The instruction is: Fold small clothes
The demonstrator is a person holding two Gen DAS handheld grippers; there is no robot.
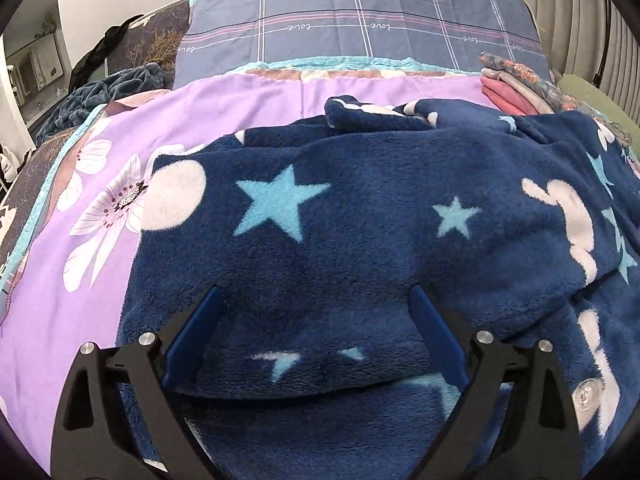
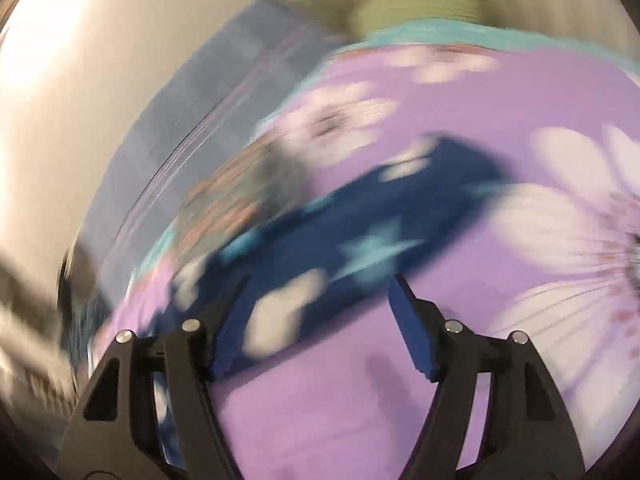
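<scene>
On the left, the purple floral bedsheet [image 1: 248,96] covers the bed, with a dark blue rumpled blanket [image 1: 104,88] at its far left edge and a blue plaid pillow [image 1: 360,20] along the headboard end. The navy fleece garment [image 1: 360,208], printed with light blue stars and white shapes, lies spread over the sheet. The left gripper [image 1: 316,300] sits low over its near hem, fingers [image 1: 200,328] spread wide, the fleece lying between and under them with a folded edge just below the tips. Further right, a stack of folded clothes [image 1: 516,88] rests beyond the garment's far corner. The right wrist view is heavily blurred: the right gripper [image 2: 318,284] has its fingers [image 2: 412,328] spread, a strip of the navy fleece garment [image 2: 360,224] stretching away from the left finger across the purple floral bedsheet [image 2: 520,272].
</scene>
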